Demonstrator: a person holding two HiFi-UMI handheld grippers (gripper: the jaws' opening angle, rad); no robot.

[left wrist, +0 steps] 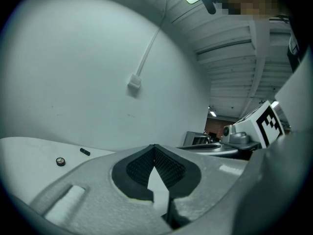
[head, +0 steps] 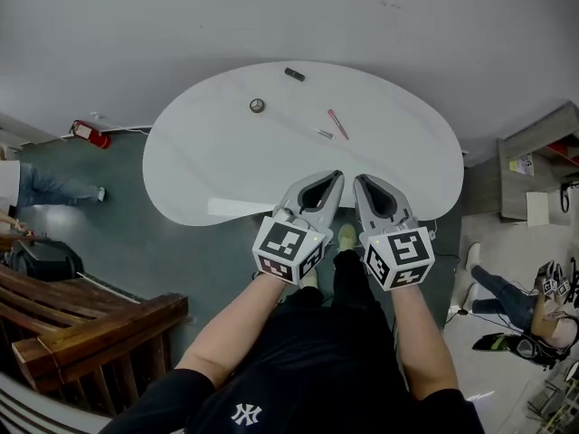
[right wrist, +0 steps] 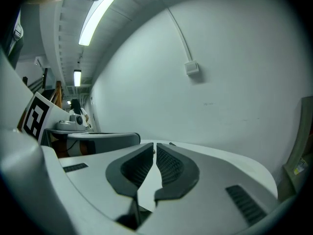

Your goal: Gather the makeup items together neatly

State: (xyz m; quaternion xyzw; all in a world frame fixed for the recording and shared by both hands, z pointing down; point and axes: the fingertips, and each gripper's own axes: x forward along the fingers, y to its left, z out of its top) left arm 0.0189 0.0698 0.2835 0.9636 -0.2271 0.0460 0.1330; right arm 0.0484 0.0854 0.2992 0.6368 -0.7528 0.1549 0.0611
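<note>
Bare forearms (head: 237,328): closest to my head camera, over a black shirt (head: 308,369), reaching towards the near edge of the white kidney-shaped table (head: 208,161).
Left gripper (head: 337,175): grey jaws closed tip to tip, nothing between the ribbed pads; tips above the table's near edge.
Right gripper (head: 359,179): jaws together as well and empty, just beside the left one over the same edge.
Small round compact (head: 258,106): flat on the table, towards its far side, left of centre.
Short dark tube (head: 294,74): near the table's far edge, well apart from the compact.
Slim pink pencil (head: 337,124): lying near the table's middle, with a thin dark-and-silver stick (head: 325,134) just beside it.
Handling: I judge all four light, rigid and smooth. Tube and pencil may roll, so I would pinch each across its middle. The compact sits low and looks slippery, so I would take it by opposite rim edges.
</note>
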